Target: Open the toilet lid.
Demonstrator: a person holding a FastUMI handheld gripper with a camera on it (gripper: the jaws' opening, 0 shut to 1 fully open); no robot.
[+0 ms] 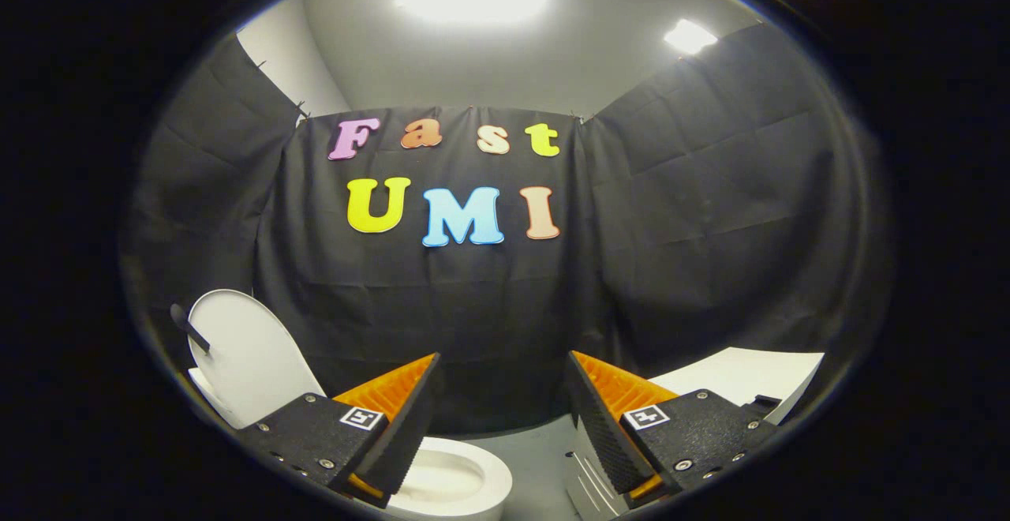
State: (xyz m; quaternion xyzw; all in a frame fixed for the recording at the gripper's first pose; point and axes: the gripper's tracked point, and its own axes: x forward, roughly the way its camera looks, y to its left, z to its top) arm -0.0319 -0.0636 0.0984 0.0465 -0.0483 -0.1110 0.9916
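Note:
The white toilet lid (241,359) stands raised, leaning back to the left behind my left finger. A dark handle (189,327) sticks out from its upper left edge. The white toilet bowl (454,481) lies open below, partly hidden by my left finger, its rim showing between the fingers. My gripper (501,410) is open and held above the bowl. Nothing is between its fingers, which touch neither lid nor bowl.
A white slab or tabletop (742,375) sits behind my right finger. A grey ribbed unit (588,485) stands low beside the bowl, under the right finger. Black cloth walls enclose the booth on three sides, and grey floor (536,438) shows beyond the bowl.

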